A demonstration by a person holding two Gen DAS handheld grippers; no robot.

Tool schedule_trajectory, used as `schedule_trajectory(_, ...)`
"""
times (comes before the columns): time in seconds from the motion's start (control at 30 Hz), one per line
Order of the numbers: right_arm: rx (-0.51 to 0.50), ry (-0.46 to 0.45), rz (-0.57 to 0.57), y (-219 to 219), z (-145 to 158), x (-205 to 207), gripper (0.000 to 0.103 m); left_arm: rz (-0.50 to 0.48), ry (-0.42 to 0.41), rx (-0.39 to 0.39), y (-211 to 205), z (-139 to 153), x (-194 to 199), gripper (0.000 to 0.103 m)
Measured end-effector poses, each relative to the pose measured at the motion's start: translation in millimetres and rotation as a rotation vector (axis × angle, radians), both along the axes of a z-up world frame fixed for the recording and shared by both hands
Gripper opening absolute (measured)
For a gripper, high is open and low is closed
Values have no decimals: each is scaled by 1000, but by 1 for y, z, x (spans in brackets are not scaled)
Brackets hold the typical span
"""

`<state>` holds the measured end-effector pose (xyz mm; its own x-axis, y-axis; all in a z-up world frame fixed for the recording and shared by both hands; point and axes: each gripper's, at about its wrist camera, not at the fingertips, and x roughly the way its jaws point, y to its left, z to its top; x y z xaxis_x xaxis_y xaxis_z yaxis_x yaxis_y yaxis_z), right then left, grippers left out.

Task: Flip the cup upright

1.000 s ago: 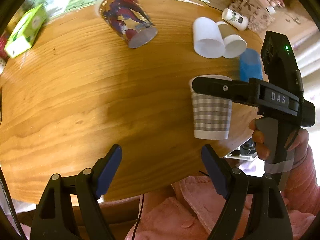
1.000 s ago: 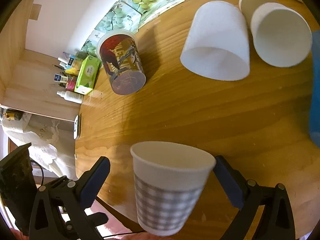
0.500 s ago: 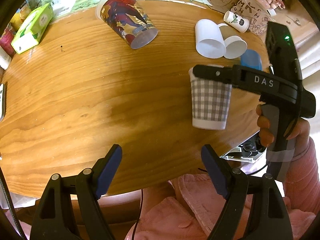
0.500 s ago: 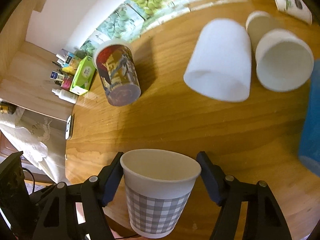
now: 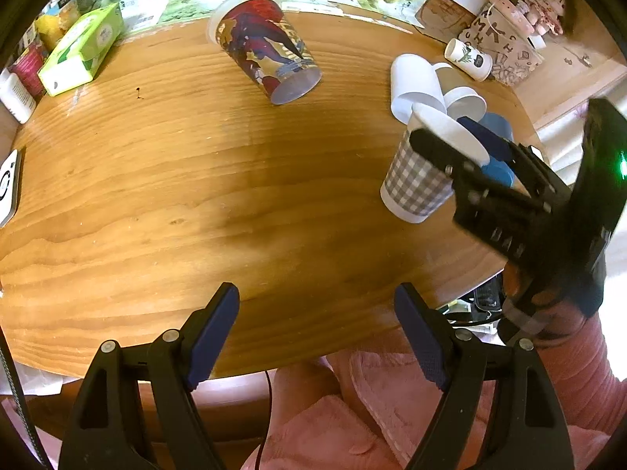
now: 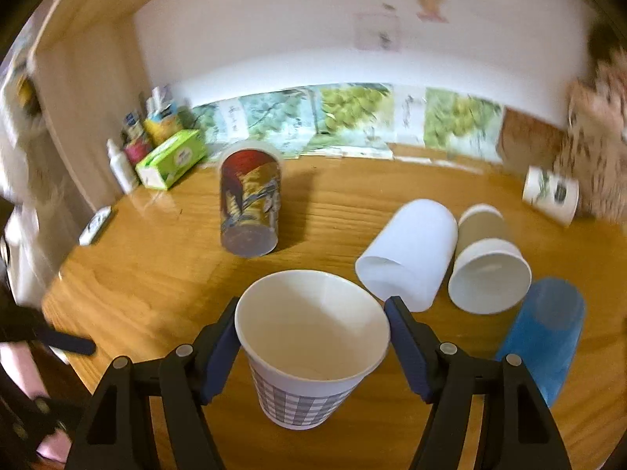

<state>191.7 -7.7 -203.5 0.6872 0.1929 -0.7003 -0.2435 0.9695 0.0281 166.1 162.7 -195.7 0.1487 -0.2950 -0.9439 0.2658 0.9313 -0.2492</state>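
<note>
- At the far left edge of the wooden table (image 5: 156, 196) lies a white device (image 5: 8, 184); behind it stand a white bottle (image 5: 15, 94) and a green tissue box (image 5: 82, 55) near the back rim.
- The left gripper (image 5: 315, 337) hovers over the near edge with its jaws spread wide, nothing between them — a broad bare stretch of wood lies ahead of it.
- One picture-printed cup (image 5: 266, 62) lies on its side toward the back, well apart from the other cups, with open wood all around it.
- The checked paper cup (image 6: 309, 348) is pinched at its rim between the pads of the right gripper (image 6: 313, 344), mouth up and tilted a little in the right wrist view. In the left wrist view it sits near the table's right edge; whether its base touches the wood cannot be told.
- Just behind it lie three more cups on their sides, close together: one white cup (image 6: 411, 254), one brown-and-white paper cup (image 6: 488, 270) touching it, and one blue cup (image 6: 544, 333) nearest the right edge.
- One small white cup with a plant print (image 6: 550, 194) lies at the back right, against a patterned bag (image 5: 497, 47).
- Six cups in all; room to move is on the left and centre, not the right.
</note>
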Motion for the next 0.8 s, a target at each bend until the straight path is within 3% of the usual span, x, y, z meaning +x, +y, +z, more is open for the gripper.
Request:
schedule_trajectory(0.17, -72, -60, 26, 13, -2, -13, 73, 21, -9, 1, 0, 0, -4, 84)
schedule_trajectory(0.4, -75, -8, 43, 18, -19, -25, 73, 27, -25, -8, 0, 4, -14, 84)
schedule_trajectory(0.53, -55, 19, 37, 14, -26, -33, 83, 29, -29, -16, 0, 4, -22, 84)
schedule_trajectory(0.8, -1, 59, -32, -6, -20, -53, 84, 54, -43, -18, -6, 10, -42, 84)
